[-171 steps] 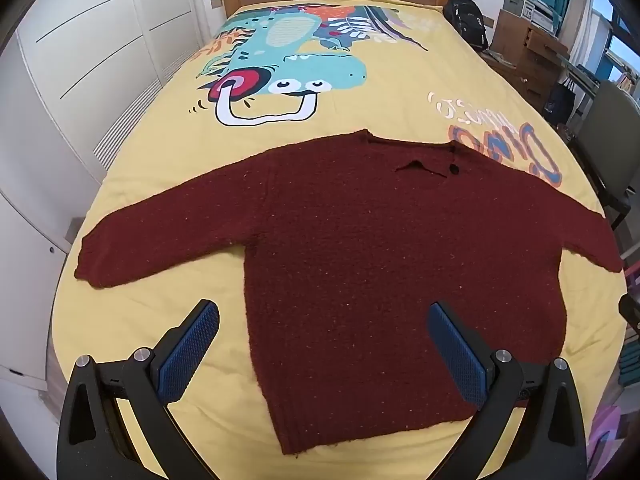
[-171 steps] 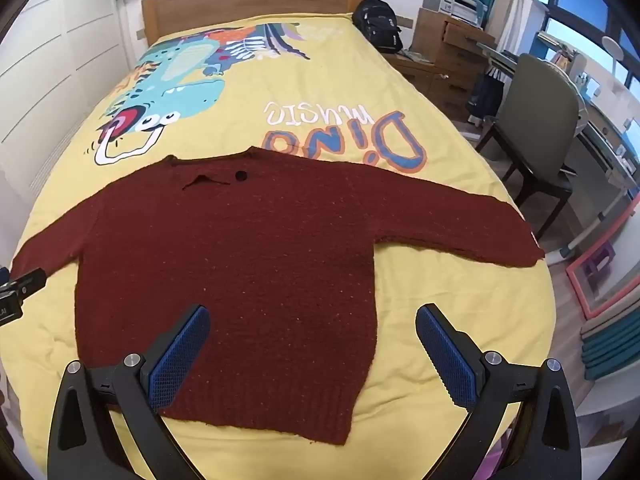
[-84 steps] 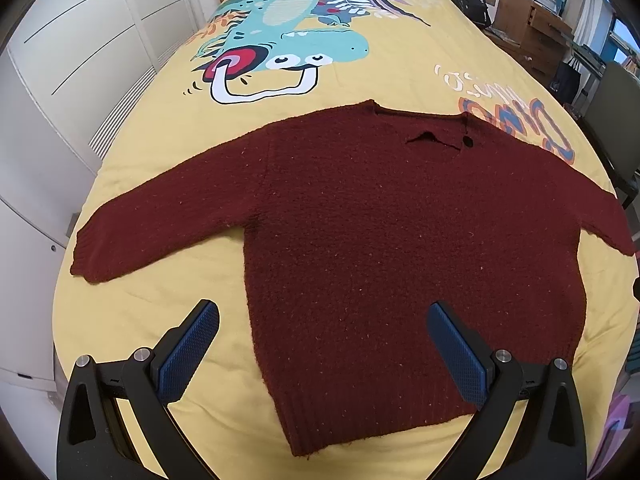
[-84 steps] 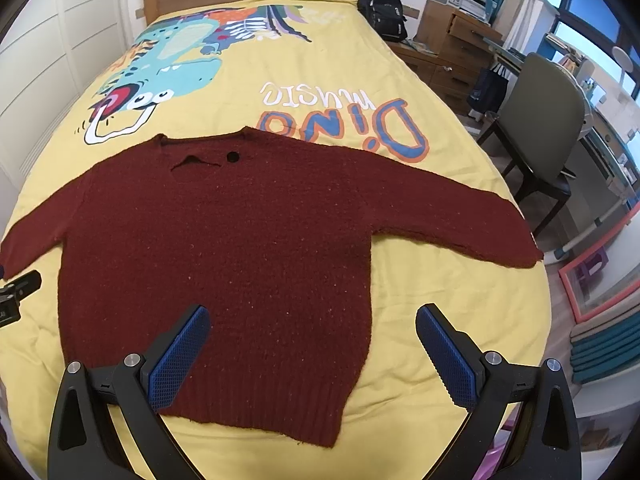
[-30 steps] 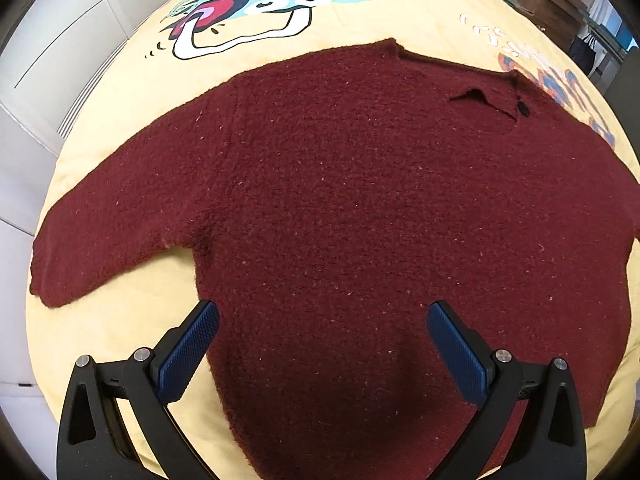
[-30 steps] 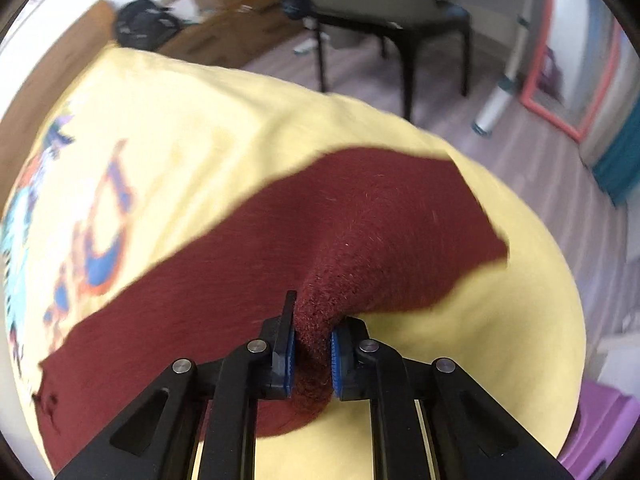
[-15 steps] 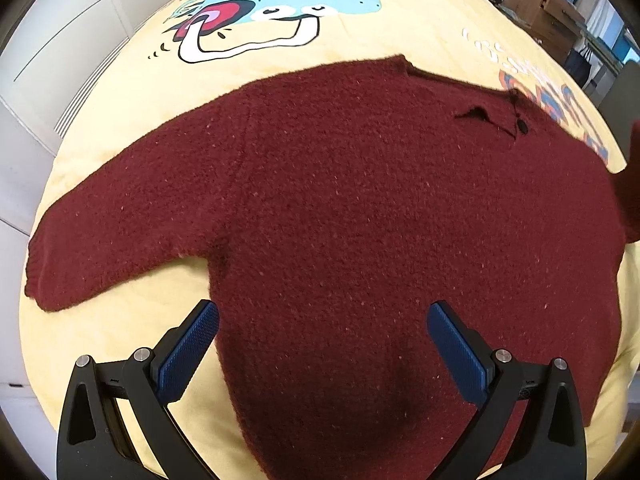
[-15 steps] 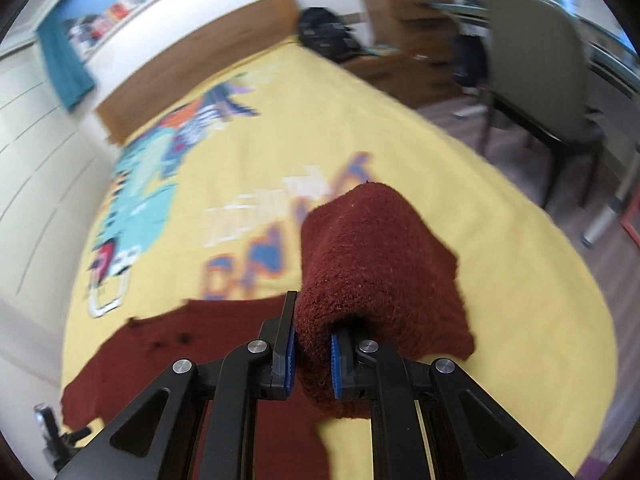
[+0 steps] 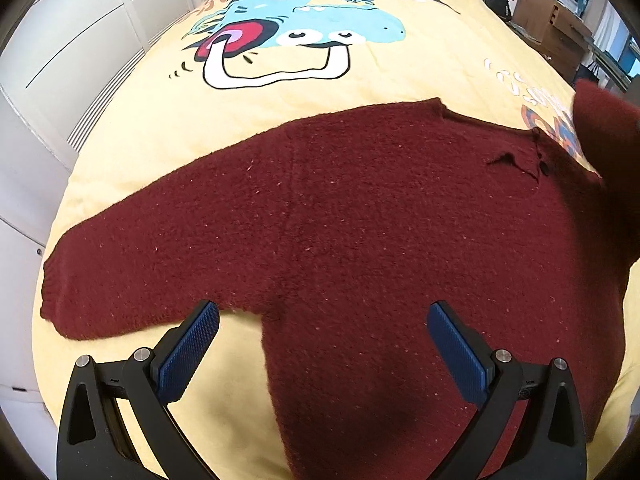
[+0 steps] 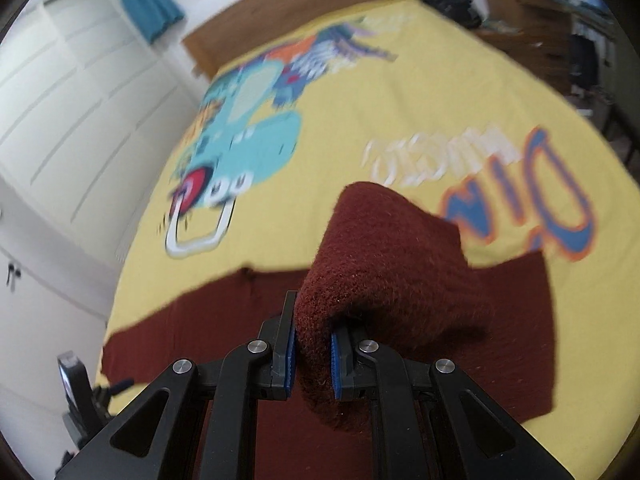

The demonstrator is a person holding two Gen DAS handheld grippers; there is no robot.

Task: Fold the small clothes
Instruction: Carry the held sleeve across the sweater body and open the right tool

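The dark red sweater (image 9: pixel 360 216) lies face up across the near end of the bed (image 9: pixel 420 76), its body and left sleeve (image 9: pixel 132 264) flat on the yellow dinosaur cover. What has changed is the right sleeve (image 10: pixel 384 264): a few seconds ago it stretched flat toward the right edge of the bed; a second ago the right gripper (image 10: pixel 313 350) had it pinched at the cuff, and now that cuff is raised and carried leftward, so that it hangs over the body of the garment — in the left wrist view it shows as a red flap (image 9: pixel 604 132) at the far right, above the collar button. The right jaws are closed on the knit, a thick fold squeezed between the blue pads.

The left gripper (image 9: pixel 322 354) hovers over the near left part of the sweater, by the armpit, jaws spread wide and empty — no cloth between them.

By my reading the first fold is under way: the right sleeve is being brought across the chest. Laying it flat and releasing it comes next, then likely the left sleeve.
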